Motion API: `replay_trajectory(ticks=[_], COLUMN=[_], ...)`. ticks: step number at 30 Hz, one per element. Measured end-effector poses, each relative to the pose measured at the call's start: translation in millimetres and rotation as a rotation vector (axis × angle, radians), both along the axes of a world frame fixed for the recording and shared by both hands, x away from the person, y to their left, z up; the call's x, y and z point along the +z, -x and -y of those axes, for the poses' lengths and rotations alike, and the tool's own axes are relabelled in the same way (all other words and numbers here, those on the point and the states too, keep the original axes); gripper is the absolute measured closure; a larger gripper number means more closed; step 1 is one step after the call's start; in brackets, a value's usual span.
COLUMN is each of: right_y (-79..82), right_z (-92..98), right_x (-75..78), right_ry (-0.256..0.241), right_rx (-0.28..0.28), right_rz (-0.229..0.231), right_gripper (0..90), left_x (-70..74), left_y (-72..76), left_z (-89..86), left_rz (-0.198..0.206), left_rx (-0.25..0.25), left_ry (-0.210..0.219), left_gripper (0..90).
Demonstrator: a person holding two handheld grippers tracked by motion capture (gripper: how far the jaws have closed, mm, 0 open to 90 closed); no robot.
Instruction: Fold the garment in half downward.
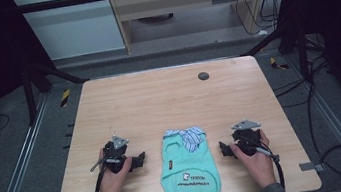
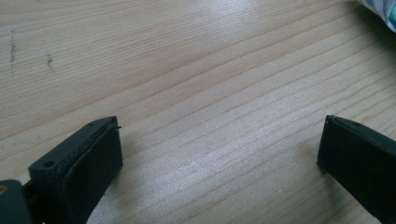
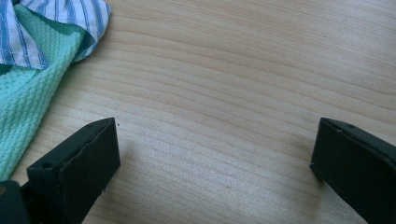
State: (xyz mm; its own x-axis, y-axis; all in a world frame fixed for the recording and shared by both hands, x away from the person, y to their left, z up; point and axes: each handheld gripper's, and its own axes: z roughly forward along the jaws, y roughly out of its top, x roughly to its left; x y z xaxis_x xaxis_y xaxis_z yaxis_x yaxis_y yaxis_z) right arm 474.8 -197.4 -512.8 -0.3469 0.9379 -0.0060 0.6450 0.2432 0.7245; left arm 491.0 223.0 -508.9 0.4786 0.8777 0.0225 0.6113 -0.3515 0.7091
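The tabletop (image 1: 168, 96) is a light wooden board, and a small mint-green garment (image 1: 189, 174) lies flat on it near the person's edge, between the two sets of fingers and touching neither. Its striped collar (image 1: 188, 136) points away from the person and its rounded hem with a white print points toward the person. The left gripper (image 1: 139, 160) rests on the wood just beside the garment's left side, and its fingers (image 2: 93, 163) stand wide apart with only bare wood between them; a corner of striped cloth appears at the far upper right of the left gripper view. The right gripper (image 1: 224, 149) rests just beside the garment's right side, also with the fingers (image 3: 79, 163) spread wide and holding nothing; in the right gripper view the green knit and the collar lie outside the left finger, near it. It seems that the work is at its start: the garment is flat and not yet grasped. The next move probably calls for each gripper to slide inward to an edge of the cloth, so that one finger goes under the fabric and the fingers close on it only.
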Motion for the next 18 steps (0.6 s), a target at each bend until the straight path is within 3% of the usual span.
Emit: replay_trajectory(ticks=[11, 14, 15, 16, 18], right_y=[0.0, 1.7, 3.2, 5.8, 7.5], right_z=[-0.2, -0.5, -1.2, -2.5, -6.1], right_x=[0.1, 0.4, 1.1, 5.0, 10.8], right_ry=[0.0, -0.004, -0.012, -0.016, -0.025], right_rx=[-0.002, 0.01, 0.015, 0.034, 0.053], right_rz=[0.0, 0.01, 0.013, 0.017, 0.029], right_gripper=[1.1, 6.1, 9.9, 18.7, 21.8], left_x=[0.1, 0.6, 1.6, 4.3, 10.7], left_y=[4.2, 6.1, 6.7, 6.9, 6.0], left_z=[-1.0, -2.1, -3.0, -2.9, 0.5], left_rz=[0.001, 0.007, 0.003, 0.001, 0.001], left_rx=[-0.026, -0.041, -0.04, -0.04, -0.059], left_ry=[0.003, 0.006, 0.016, 0.055, 0.043], left_gripper=[0.0, 3.0, 3.0, 4.4, 4.9])
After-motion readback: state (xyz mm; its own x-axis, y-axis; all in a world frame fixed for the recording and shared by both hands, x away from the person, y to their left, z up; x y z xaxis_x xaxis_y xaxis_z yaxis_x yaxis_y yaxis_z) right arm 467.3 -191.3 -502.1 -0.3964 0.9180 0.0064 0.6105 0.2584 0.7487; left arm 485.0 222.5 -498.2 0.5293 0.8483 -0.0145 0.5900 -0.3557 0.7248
